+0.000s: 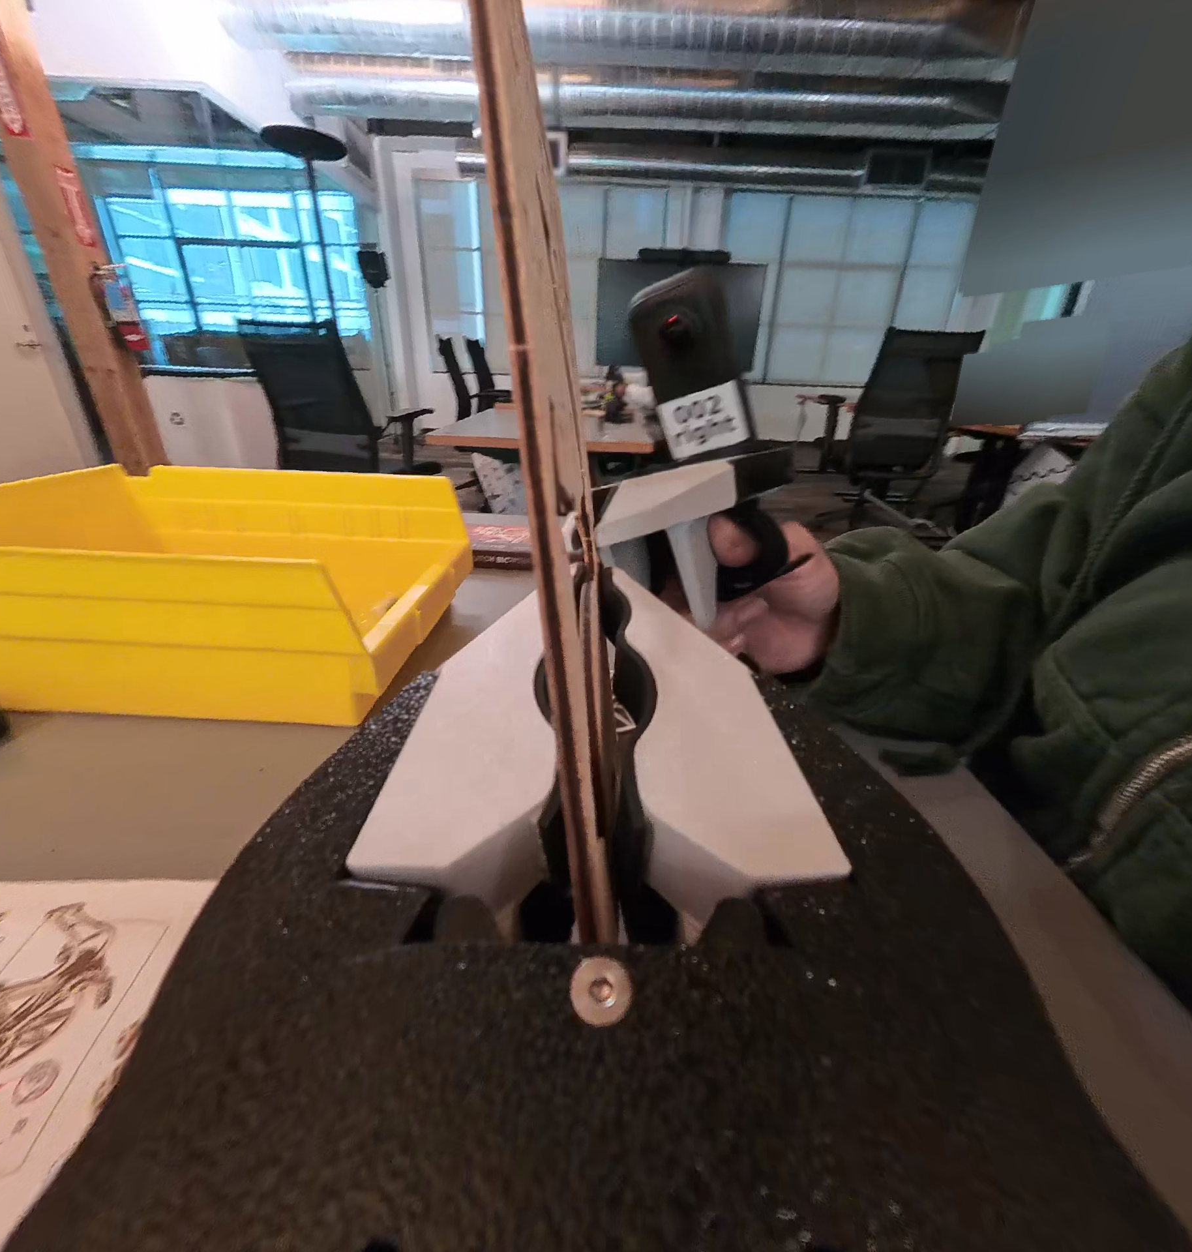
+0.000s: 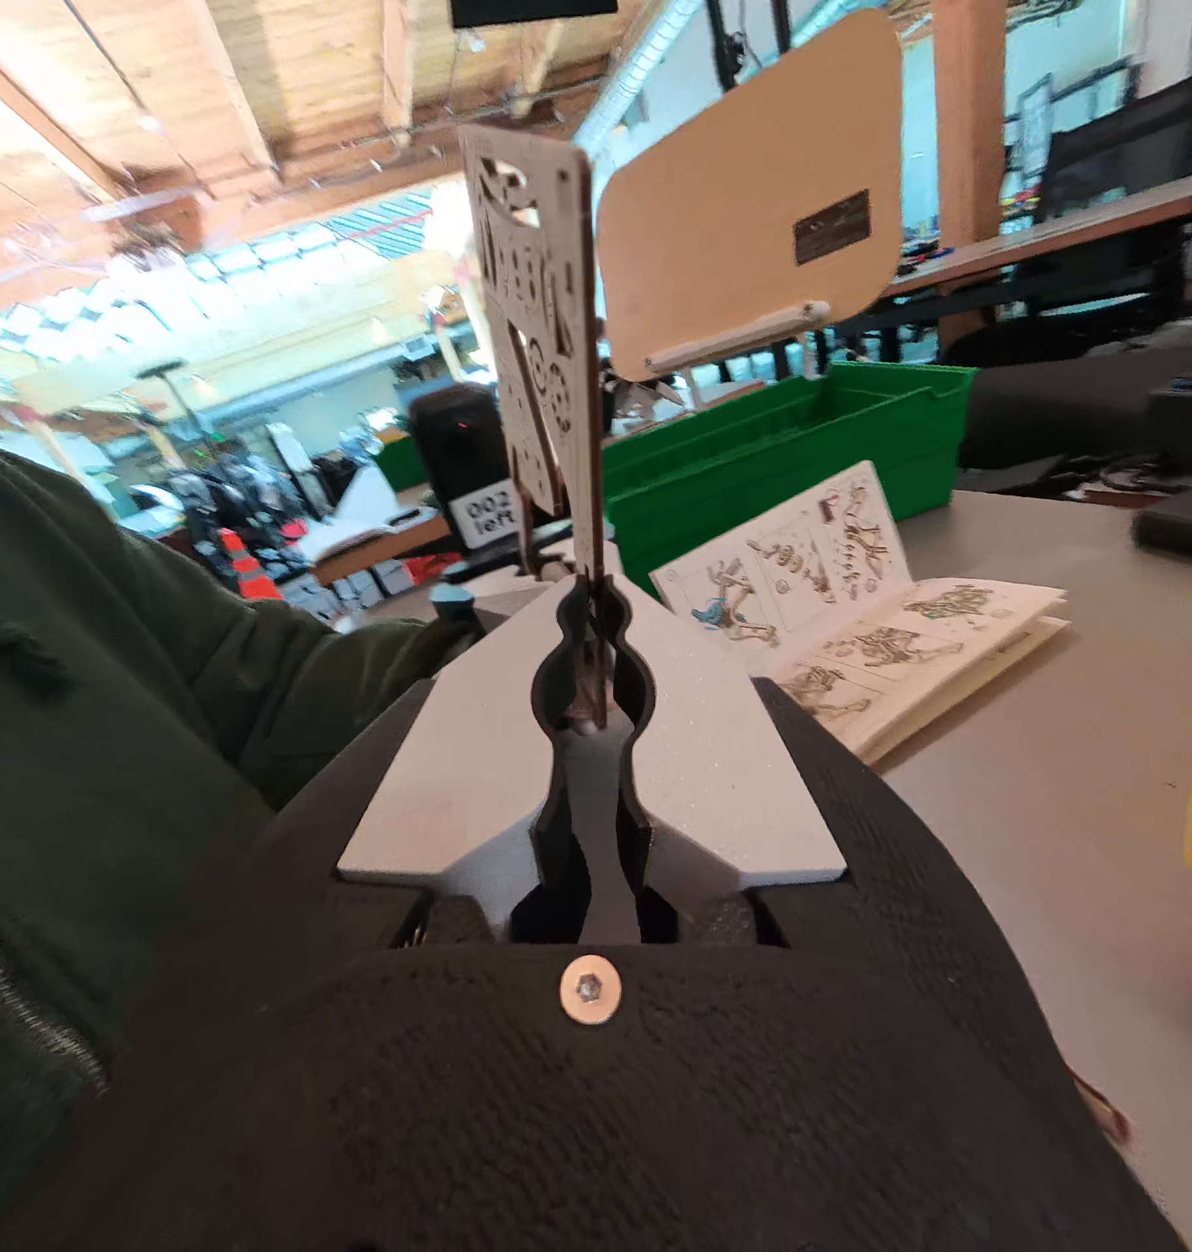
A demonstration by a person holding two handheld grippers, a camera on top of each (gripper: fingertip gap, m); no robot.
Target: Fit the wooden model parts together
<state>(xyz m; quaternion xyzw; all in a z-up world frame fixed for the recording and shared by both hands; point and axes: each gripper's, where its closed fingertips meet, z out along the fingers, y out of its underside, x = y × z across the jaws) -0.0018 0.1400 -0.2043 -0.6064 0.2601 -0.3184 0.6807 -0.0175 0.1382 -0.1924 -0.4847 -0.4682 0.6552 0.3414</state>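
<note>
A: Closest in, we're clamping the left gripper (image 1: 583, 691) on the wooden sheet (image 1: 546, 379), which is standing upright and edge-on between its fingers.

B: And we're pinching the right gripper (image 2: 590, 633) on the lower edge of that same sheet, fingers closed nearly together on it; whether a small loose part sits in there too, we cannot tell.

A: So we're judging this as the freeing step: working a piece out of the sheet before any fitting.

B: Next we're needing a gentle twist while the left stays firm, since thin wood could snap.

A: Farther out, the instruction booklet (image 2: 871, 610) is lying open on the table (image 2: 1027, 847), then the green bin (image 2: 783, 440) and the yellow bin (image 1: 193, 582).
</note>
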